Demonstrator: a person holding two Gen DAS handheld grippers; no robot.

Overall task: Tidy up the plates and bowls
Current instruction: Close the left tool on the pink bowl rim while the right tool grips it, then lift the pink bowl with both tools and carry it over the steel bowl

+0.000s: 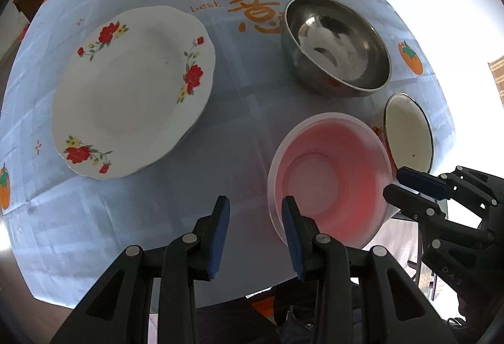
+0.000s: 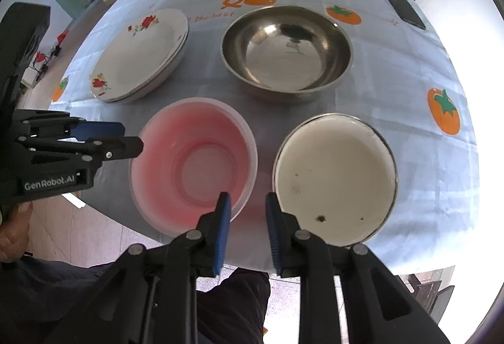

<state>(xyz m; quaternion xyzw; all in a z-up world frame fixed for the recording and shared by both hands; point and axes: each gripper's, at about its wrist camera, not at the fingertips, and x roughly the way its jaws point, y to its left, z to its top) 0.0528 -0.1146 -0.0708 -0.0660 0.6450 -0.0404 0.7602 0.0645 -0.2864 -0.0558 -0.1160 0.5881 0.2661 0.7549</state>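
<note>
Right tool (image 2: 244, 208) straddles pink bowl (image 2: 192, 161) rim at bench near edge, not clamped; left tool (image 1: 255, 211) likewise straddles rim, unclamped.

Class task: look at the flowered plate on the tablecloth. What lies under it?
In the right wrist view, more plate rims show beneath the flowered plate, so it tops a small stack on the tablecloth. How many plates lie below, and their patterns, stay covered.

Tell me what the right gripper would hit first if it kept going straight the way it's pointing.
Most likely the near rim of the pink bowl: the right gripper straddles it, one finger inside, one outside. Depth is hard to judge.
</note>
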